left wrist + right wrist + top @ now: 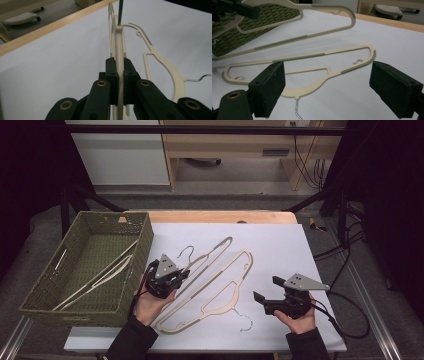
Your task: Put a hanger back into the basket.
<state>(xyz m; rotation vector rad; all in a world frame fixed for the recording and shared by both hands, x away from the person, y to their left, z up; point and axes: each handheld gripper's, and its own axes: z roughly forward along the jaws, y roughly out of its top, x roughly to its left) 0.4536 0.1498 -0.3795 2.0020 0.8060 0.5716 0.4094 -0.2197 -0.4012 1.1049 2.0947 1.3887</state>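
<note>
My left gripper (pixel 181 276) is shut on a cream plastic hanger (pixel 215 251) near its wire hook, and the hanger hangs tilted above the white sheet. In the left gripper view the jaws (pixel 120 63) pinch the hanger's thin bar (pixel 119 37) edge-on. A second cream hanger (pixel 227 306) lies flat on the sheet between the hands, hook toward the front edge. My right gripper (pixel 266 289) stands open at the right of it. Its wide-apart pads (pixel 269 87) frame that flat hanger (pixel 312 55), with the raised hanger (pixel 287 40) beyond.
A green woven basket (pixel 75 317) stands at the left, partly off the sheet, with hangers lying inside. The white sheet (pixel 280 245) covers a wooden table whose far edge (pixel 220 215) shows. Cables trail at the right.
</note>
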